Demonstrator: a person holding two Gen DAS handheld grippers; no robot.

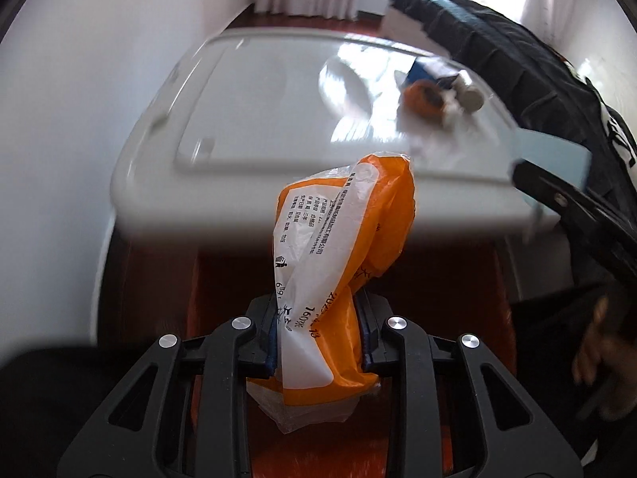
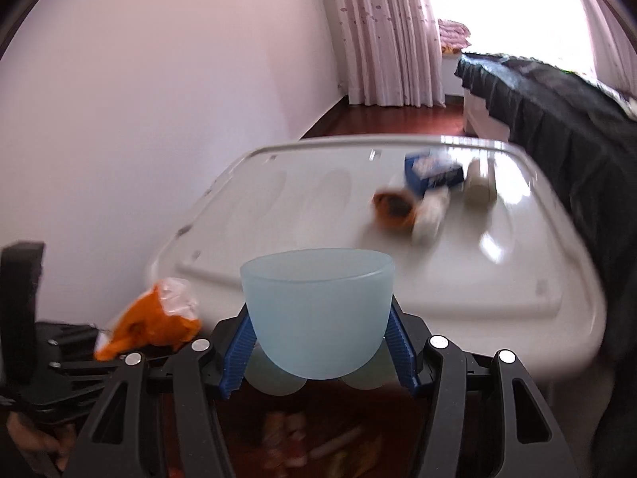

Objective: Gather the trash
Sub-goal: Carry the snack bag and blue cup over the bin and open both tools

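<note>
White walls [image 2: 139,99] meet a reddish wooden floor [image 2: 382,117]; pink curtains [image 2: 382,40] hang beside a bright window [image 2: 517,12], near a dark-covered bed [image 2: 557,119].

Both wrist cameras look forward from close before the white table [image 1: 167,135] [image 2: 239,207], sharing its top.

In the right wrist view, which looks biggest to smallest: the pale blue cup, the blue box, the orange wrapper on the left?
1. Pale blue cup, though it is nearest the camera.
2. Orange wrapper.
3. Blue box, farther off, so its true size is unsure.
</note>
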